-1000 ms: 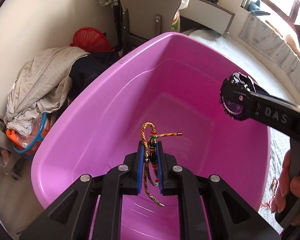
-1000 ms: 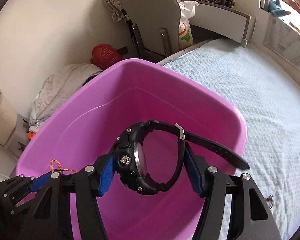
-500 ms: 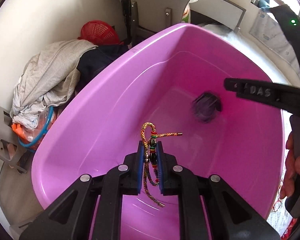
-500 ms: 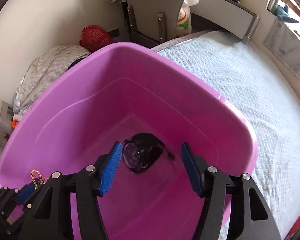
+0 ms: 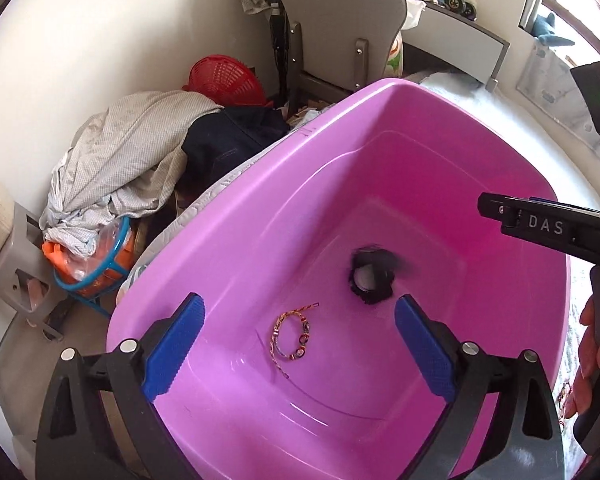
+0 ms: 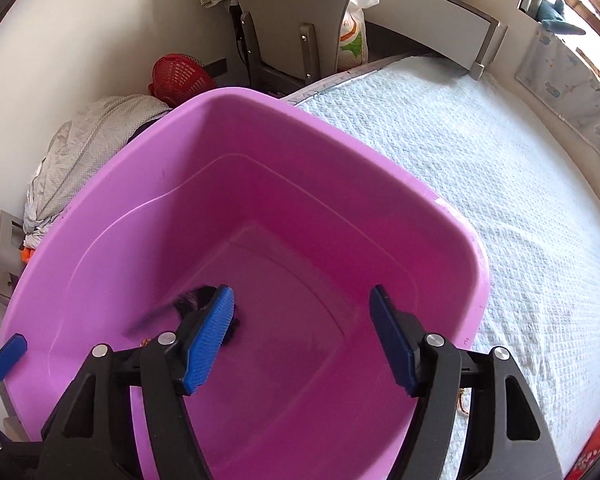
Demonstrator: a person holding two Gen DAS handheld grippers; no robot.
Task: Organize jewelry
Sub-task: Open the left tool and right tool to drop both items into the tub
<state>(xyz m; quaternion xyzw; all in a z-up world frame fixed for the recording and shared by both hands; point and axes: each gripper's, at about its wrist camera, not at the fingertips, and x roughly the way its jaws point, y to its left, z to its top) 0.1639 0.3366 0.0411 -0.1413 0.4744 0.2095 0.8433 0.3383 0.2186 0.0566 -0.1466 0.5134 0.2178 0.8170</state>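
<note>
A pink plastic tub [image 5: 340,128] sits on the bed and also fills the right wrist view [image 6: 340,140]. A braided beaded bracelet [image 5: 290,336] lies on the tub floor. A black wristwatch [image 5: 372,276] lies beside it, blurred; in the right wrist view the watch [image 6: 192,302] is partly hidden behind my left finger pad. My left gripper [image 5: 300,344] is open and empty above the bracelet. My right gripper [image 6: 304,336] is open and empty over the tub; its finger [image 5: 540,226] crosses the left wrist view.
A pale quilted bedspread [image 6: 480,168] lies right of the tub. A pile of clothes [image 5: 132,152], a red basket [image 5: 224,80] and a grey chair [image 5: 332,12] stand behind the tub by the wall. More jewelry [image 5: 565,394] lies on the bed at the right.
My right gripper opened first and the watch dropped into the tub. Then my left gripper opened and the bracelet fell to the tub floor. Both grippers rose a little.
</note>
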